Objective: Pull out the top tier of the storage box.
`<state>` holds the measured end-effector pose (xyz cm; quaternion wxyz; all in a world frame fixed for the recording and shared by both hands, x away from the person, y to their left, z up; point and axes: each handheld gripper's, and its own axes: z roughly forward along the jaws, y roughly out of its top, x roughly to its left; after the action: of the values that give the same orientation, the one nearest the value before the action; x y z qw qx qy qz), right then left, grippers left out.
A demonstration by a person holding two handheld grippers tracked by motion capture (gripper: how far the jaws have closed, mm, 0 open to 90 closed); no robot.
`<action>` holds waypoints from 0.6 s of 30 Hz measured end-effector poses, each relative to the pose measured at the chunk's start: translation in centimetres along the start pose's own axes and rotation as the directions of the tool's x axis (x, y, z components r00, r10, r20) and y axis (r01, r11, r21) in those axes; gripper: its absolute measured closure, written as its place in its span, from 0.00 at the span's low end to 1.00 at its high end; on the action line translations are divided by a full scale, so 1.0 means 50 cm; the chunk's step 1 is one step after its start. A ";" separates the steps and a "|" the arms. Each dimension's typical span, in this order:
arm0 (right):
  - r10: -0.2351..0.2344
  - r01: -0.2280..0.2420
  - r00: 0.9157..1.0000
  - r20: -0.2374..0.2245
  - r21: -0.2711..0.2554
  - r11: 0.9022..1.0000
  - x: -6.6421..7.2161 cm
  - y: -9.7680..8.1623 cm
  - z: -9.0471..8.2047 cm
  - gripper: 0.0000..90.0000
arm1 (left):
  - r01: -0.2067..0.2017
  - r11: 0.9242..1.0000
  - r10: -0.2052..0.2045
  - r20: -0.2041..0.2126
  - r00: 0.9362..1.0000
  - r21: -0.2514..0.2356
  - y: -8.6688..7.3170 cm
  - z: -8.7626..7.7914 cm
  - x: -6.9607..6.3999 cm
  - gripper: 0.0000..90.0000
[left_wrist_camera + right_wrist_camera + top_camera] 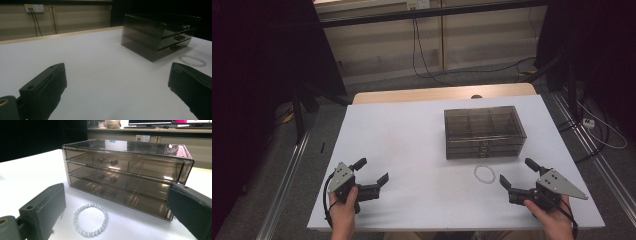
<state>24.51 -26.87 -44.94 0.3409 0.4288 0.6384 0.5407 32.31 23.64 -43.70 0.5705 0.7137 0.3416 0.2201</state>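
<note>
A smoky transparent drawer box (pixel 484 132) with three shut drawers stands right of the table's middle; it also shows in the left gripper view as the box (pixel 160 35) and in the right gripper view as the box (pixel 127 173). A white bead bracelet (pixel 484 174) lies flat just in front of it, seen as well as the bracelet (pixel 91 223) and the bracelet (pixel 192 60). My left gripper (pixel 373 170) rests open at the near left, nothing between its jaws. My right gripper (pixel 518 172) stands open at the near right, pointing toward the bracelet, apart from it.
The white table top (pixel 412 145) has a wooden strip along its far edge. Metal rails run along the floor on both sides. Cables hang on the back wall, and a power strip (pixel 588 122) lies on the floor at the right.
</note>
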 end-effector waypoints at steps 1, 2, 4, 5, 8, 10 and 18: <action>0.000 0.000 1.000 -0.002 0.000 1.000 0.000 0.000 0.000 0.02 | -0.002 1.000 0.002 0.000 1.000 0.003 0.000 0.000 0.000 0.02; -0.001 0.001 1.000 -0.002 -0.001 1.000 0.000 0.001 0.000 0.02 | 0.001 1.000 -0.001 0.001 1.000 0.005 0.000 0.001 -0.001 0.02; -0.002 0.002 1.000 -0.004 -0.002 1.000 0.001 0.001 0.001 0.02 | -0.002 1.000 0.002 0.004 1.000 0.005 0.000 0.001 -0.001 0.02; -0.003 0.003 1.000 -0.003 0.001 1.000 0.001 0.000 0.001 0.02 | 0.001 1.000 -0.001 0.005 1.000 0.004 0.001 0.002 -0.003 0.02; -0.007 0.008 1.000 -0.011 0.012 1.000 0.001 0.000 0.003 0.02 | 0.001 1.000 -0.001 0.004 1.000 0.004 0.001 0.002 -0.003 0.02; -0.009 0.010 1.000 -0.011 0.020 1.000 0.001 0.004 0.007 0.02 | 0.000 1.000 0.000 0.003 1.000 0.005 0.001 0.002 -0.003 0.02; -0.008 0.011 0.999 -0.053 0.058 0.998 0.004 0.021 0.032 0.05 | 0.000 1.000 0.000 0.003 1.000 0.001 0.002 0.000 -0.002 0.02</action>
<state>26.07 -26.02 -44.21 0.3136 0.4211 0.6647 0.5315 32.26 23.57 -43.61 0.5706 0.7142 0.3411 0.2189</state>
